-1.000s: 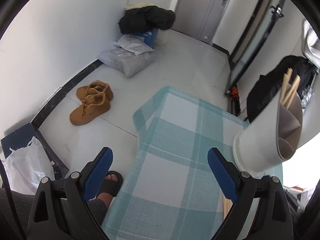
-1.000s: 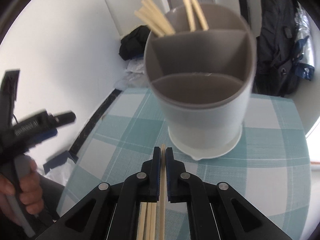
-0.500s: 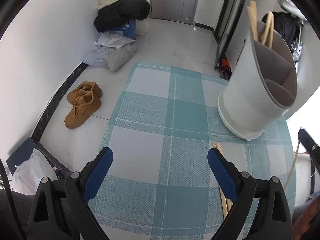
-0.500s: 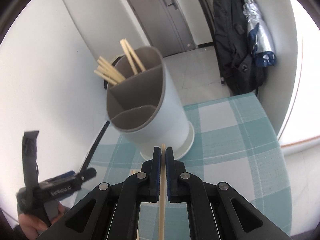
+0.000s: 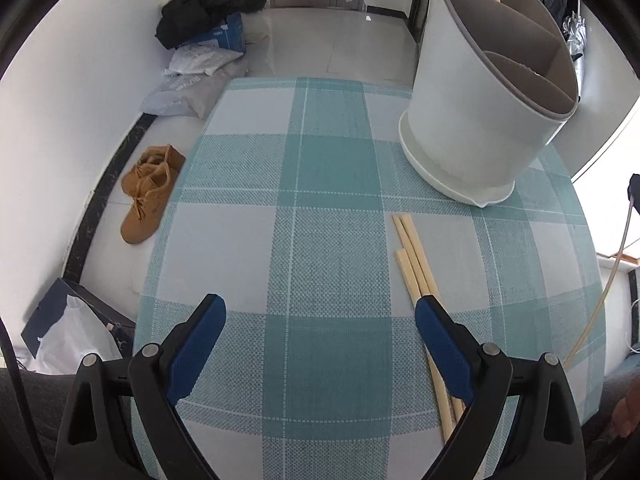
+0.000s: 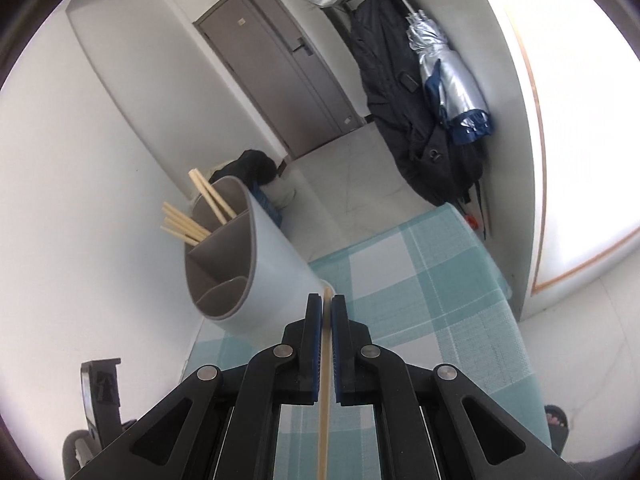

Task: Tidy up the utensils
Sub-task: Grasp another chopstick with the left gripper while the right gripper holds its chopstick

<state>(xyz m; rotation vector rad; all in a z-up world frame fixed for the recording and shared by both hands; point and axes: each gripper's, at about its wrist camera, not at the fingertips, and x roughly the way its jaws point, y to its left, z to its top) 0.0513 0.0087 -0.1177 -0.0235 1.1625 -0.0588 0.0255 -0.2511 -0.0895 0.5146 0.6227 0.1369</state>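
A white utensil holder [image 5: 484,120] with grey inner compartments stands at the far right of the checked table; several wooden chopsticks [image 6: 188,226] lean in its far compartments. Three more chopsticks [image 5: 416,264] lie flat on the cloth, their near ends hidden behind my left gripper's right finger. My left gripper [image 5: 320,312] hangs open over the cloth with nothing between its blue pads. My right gripper [image 6: 326,306] is shut on a single chopstick [image 6: 325,384], lifted above the table just right of the holder [image 6: 244,268].
The teal checked tablecloth [image 5: 320,184] covers a small table. On the floor to the left lie brown boots [image 5: 148,192], plastic bags and a dark box. A dark coat and a silver umbrella [image 6: 448,88] hang on the right wall.
The left gripper swung in over the table, bringing the flat chopsticks and holder into fuller view. The right gripper rose and rolled with its chopstick, so the holder now sits lower left.
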